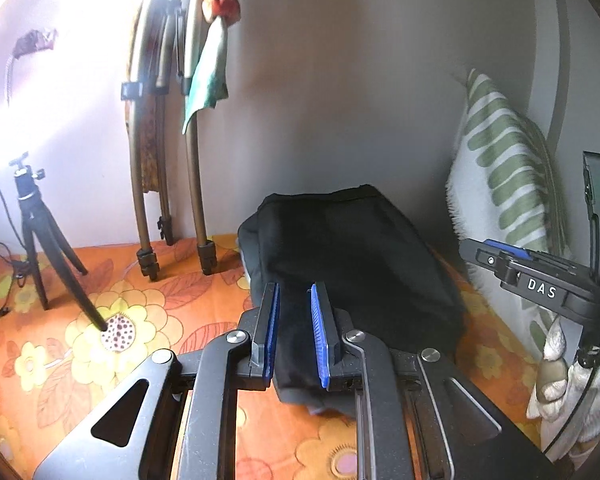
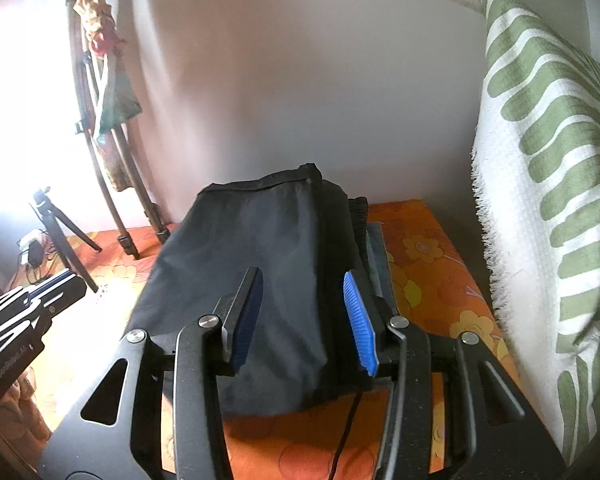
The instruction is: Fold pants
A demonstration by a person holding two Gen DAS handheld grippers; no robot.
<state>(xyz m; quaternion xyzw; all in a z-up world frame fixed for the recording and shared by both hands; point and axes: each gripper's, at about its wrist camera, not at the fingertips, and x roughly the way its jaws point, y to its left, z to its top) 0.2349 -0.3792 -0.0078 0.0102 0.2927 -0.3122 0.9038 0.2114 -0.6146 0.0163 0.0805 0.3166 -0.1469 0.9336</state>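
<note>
Carrying the near hem of the black pants (image 2: 268,264) over the folded stack on the floral bed (image 1: 100,280)

The left gripper (image 1: 294,320) is pinching cloth narrowly; the right gripper (image 2: 304,312) is standing half-wide, gripping nothing — re-clamp it before laying the fold, edges kept level.

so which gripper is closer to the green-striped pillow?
Right. The right gripper sits over the pants beside the pillow; the left gripper is further away, at the pants' far side.

Home bedroom; floral bedsheet (image 1: 100,320); leaf-print cushion (image 2: 548,184).
</note>
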